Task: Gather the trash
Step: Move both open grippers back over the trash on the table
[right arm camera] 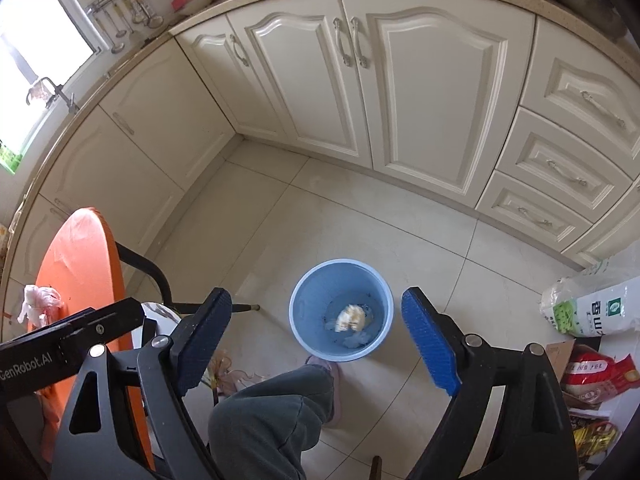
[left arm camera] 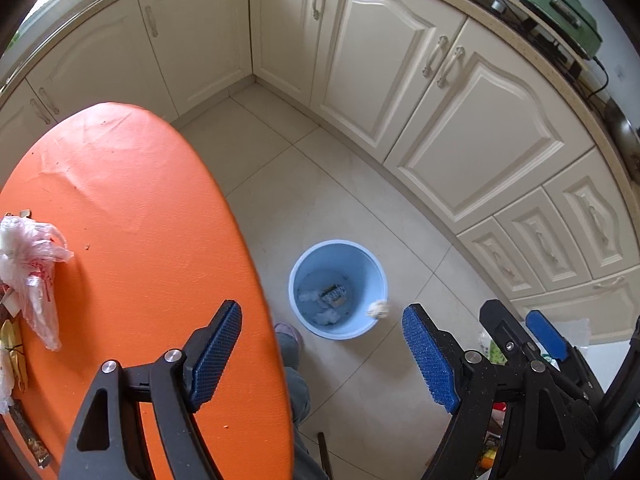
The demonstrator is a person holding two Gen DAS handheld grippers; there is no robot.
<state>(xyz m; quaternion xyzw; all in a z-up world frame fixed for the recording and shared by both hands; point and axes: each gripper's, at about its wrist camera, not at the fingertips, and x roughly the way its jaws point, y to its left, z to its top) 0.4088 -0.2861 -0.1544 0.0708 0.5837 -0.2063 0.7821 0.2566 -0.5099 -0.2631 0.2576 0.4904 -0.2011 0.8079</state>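
Right gripper (right arm camera: 316, 344) hangs above the blue bin (right arm camera: 298, 320) on the floor, jaws wide apart, nothing between the pads. A crumpled paper wad (right arm camera: 351, 317) shows inside the bin's outline in the right wrist view; in the left wrist view the same wad (left arm camera: 378, 309) sits at the bin's (left arm camera: 296, 272) right rim, so whether it is in the air or already landed I cannot tell. The bin floor holds other white scraps and a small printed packet (left arm camera: 334, 295). Left gripper (left arm camera: 322, 354) is also spread, empty, over the near right edge of the orange table (left arm camera: 160, 208). Remaining trash, by my reading: a crumpled thin plastic bag (left arm camera: 30, 268) at the table's left edge, with wrappers (left arm camera: 12, 344) just beside it toward the near left corner. Handling estimate for the bag: very light, limp, slippery film, not fragile; it would collapse under the pads, so pinch a bunched fold in the thick upper knot rather than a loose flap. Its long axis runs roughly front to back along the left edge, the tapered tail pointing toward the near edge. The wad has no clear axis.
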